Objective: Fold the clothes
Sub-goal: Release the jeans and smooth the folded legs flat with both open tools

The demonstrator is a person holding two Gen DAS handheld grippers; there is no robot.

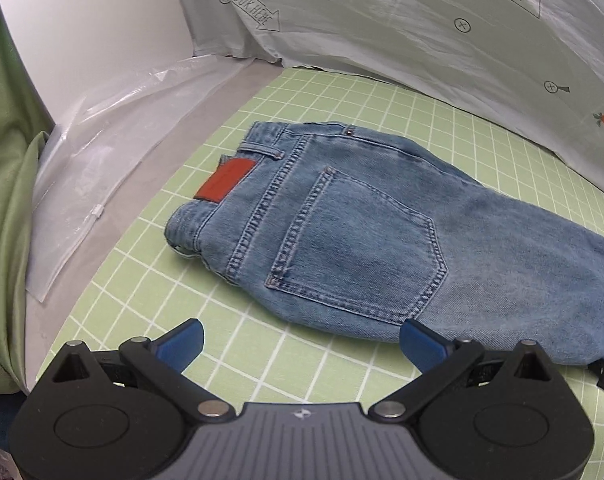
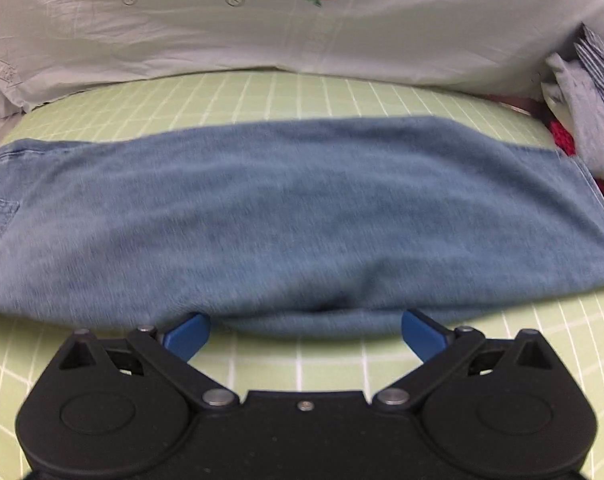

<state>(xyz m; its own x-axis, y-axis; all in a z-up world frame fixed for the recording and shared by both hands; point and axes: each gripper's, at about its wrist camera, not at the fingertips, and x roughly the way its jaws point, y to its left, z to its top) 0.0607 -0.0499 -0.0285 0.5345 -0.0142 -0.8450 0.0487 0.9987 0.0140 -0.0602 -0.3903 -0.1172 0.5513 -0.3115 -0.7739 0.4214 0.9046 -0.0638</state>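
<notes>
Jeans (image 1: 353, 232) lie flat, halved lengthwise, on the green grid worktop (image 1: 262, 92); left gripper (image 1: 302, 344) and right gripper (image 2: 305, 334) fingers spread, empty, at near edge: risk pinching only the top layer.

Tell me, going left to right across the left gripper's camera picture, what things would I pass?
Green cloth → clear plastic bag → jeans on the grid mat → white carrot-print sheet at the far right. The left gripper sits open along the bottom.
</notes>
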